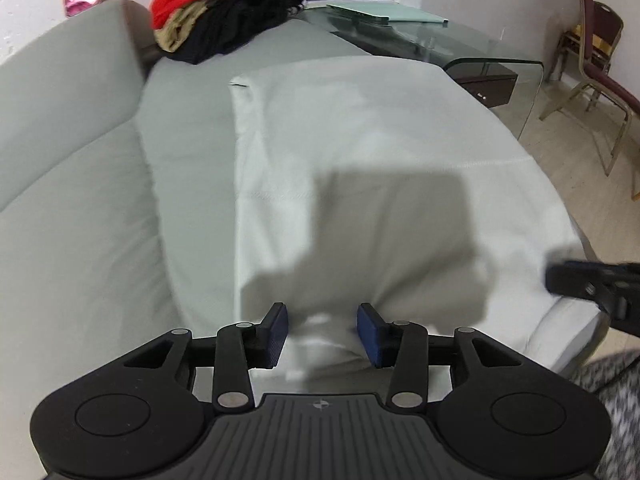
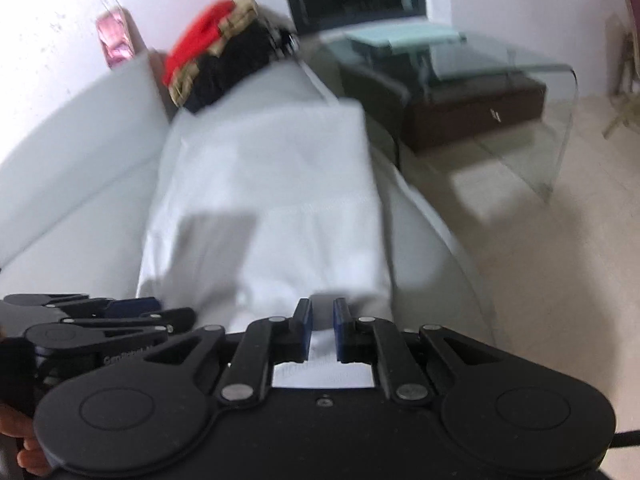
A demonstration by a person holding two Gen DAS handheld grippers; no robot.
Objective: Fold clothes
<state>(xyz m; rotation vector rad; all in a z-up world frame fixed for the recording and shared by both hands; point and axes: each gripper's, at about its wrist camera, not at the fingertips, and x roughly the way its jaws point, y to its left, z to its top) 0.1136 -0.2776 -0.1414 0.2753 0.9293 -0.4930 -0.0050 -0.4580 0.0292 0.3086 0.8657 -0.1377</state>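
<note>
A white garment (image 1: 360,152) lies lengthwise on the sofa (image 1: 72,128), stretching away from both grippers at its near edge: left gripper (image 1: 322,334) half open over a bunched fold, right gripper (image 2: 322,330) nearly closed, apparently pinching cloth.

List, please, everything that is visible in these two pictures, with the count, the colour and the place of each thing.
white garment: one, white, spread on the sofa seat.
sofa: one, pale grey, under the garment.
pile of clothes: one, red, tan and black, at the sofa's far end.
glass table: one, clear, to the right of the sofa.
pale green item: one, on the glass table.
chair: one, dark red, by the far right wall.
left gripper: one, black with blue pads, open over the garment's near edge.
right gripper: one, jaws narrow, white cloth between.
</note>
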